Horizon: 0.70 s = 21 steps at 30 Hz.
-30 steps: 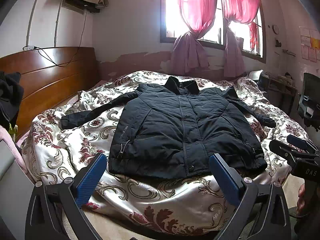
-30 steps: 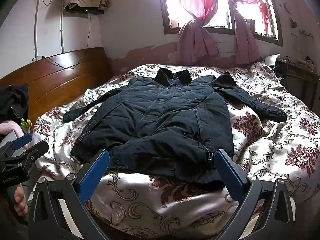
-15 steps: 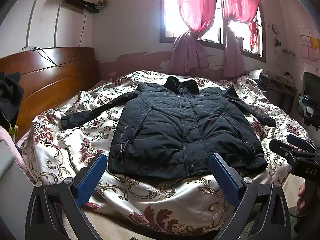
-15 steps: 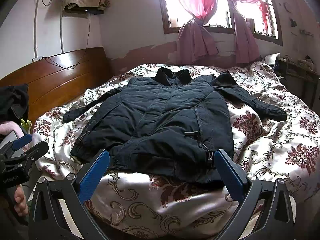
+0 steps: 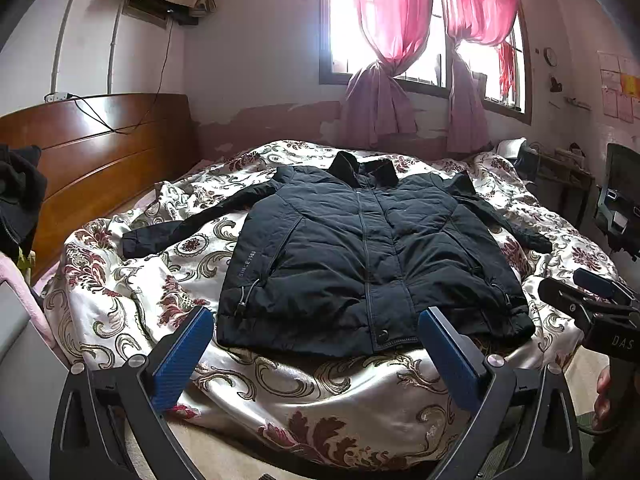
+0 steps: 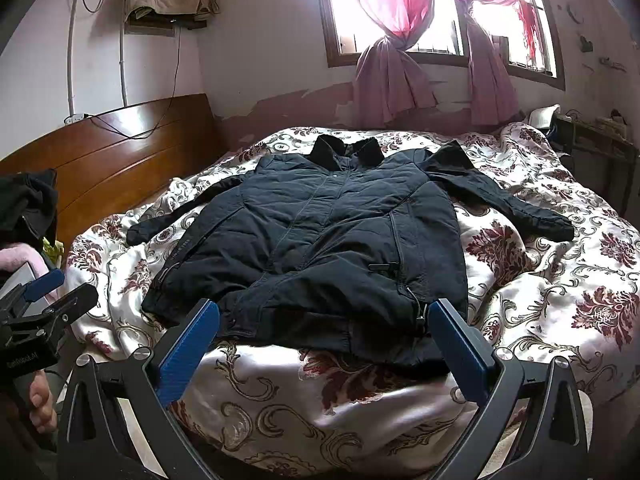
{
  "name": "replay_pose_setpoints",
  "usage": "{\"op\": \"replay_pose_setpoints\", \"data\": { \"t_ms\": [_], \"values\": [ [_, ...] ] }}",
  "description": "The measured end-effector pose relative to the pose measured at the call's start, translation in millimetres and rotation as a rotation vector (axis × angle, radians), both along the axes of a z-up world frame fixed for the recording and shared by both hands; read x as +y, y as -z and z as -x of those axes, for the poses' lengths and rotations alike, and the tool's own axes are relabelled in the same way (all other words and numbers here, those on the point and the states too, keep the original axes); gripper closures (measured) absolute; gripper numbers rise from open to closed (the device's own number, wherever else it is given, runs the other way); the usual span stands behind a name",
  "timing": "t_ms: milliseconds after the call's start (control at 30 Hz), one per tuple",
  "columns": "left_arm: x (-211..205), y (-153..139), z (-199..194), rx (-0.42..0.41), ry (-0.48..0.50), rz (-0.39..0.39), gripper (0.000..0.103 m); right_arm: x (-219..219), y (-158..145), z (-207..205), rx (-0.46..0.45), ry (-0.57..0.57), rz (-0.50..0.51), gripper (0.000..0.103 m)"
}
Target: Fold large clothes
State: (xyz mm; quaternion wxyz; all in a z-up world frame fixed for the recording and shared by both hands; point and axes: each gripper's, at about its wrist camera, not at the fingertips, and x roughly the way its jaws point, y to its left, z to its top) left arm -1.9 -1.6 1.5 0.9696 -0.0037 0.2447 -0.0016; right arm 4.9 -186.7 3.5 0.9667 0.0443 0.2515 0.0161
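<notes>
The jacket (image 5: 372, 256), dark and padded, lies front-up and zipped on the floral bedspread (image 5: 132, 292), collar toward the window (image 5: 424, 24), both sleeves spread outward. White vertical lettering near the jacket's left-hand hem pocket reads "SINCE 1968". The left gripper (image 5: 316, 350) hovers just off the jacket's hem, jaws spread wide, holding nothing; its blue pads (image 5: 182, 360) flank the hem edge without touching it. The right gripper (image 6: 324, 344) hangs at the same hem, further toward the jacket's right corner, likewise spread and empty. Its body in the left wrist view carries the partial marking "DAS". A wooden headboard (image 5: 92, 156) stands left of the jacket.
</notes>
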Motion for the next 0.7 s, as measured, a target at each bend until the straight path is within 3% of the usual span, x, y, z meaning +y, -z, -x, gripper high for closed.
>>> {"op": "replay_pose_setpoints", "data": {
  "t_ms": [300, 700],
  "values": [
    [-4.4, 4.4, 0.3, 0.012, 0.001, -0.002, 0.0, -0.6, 3.1, 1.6, 0.008, -0.001, -0.003, 0.001],
    [-2.0, 13.1, -15.1, 0.09, -0.008, -0.02, 0.0, -0.4, 9.0, -7.6, 0.055, 0.011, -0.013, 0.001]
  ]
}}
